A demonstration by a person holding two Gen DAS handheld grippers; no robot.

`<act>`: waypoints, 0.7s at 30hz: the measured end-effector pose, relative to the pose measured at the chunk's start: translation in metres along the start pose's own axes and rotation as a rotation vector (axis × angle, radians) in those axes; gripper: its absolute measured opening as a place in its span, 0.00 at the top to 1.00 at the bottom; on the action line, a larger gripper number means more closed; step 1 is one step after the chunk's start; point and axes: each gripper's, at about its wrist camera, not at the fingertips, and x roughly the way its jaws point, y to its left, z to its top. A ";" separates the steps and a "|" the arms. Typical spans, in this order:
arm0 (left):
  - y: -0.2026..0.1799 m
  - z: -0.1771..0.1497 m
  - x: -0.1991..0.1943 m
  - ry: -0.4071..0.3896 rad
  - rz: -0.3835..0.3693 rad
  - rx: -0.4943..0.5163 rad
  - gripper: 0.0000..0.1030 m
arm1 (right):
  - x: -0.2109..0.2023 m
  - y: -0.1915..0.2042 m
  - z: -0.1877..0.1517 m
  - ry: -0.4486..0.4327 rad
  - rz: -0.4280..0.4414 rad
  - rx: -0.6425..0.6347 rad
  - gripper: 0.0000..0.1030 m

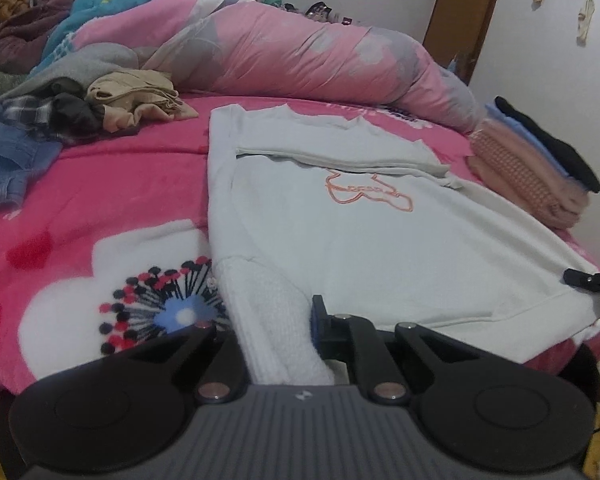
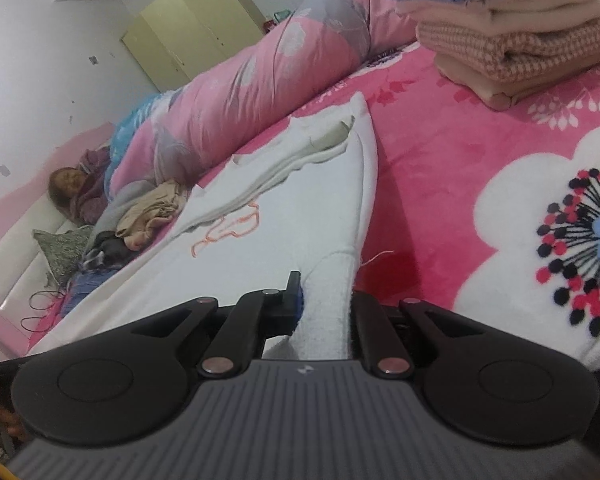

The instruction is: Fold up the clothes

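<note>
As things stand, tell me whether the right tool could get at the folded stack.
Probably not yet: the right tool is shut on the white sweatshirt's hem. The folded stack lies beyond bare pink blanket, so the path looks free once it lets go.

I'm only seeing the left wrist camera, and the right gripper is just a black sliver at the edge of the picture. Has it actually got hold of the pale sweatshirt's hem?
Observer: Yes. In the right wrist view the right gripper is shut on the ribbed hem corner of the pale sweatshirt with the orange outline print.
Operator: Is anything loose near that corner?
Observer: A thin orange thread lies on the pink flowered fleece blanket, right beside the hem.
Operator: Is there anything at the far side of the bed?
Observer: Loops of thin red cord lie at the bed's edge, beyond the unfolded clothes.
</note>
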 end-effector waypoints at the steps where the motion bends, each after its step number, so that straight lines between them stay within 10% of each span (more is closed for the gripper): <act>1: 0.003 -0.001 -0.004 0.002 -0.012 -0.009 0.95 | -0.005 0.000 -0.001 -0.001 0.007 0.009 0.96; 21: 0.034 -0.071 -0.084 0.055 -0.173 -0.117 0.95 | -0.116 0.019 -0.068 0.056 0.063 0.166 0.96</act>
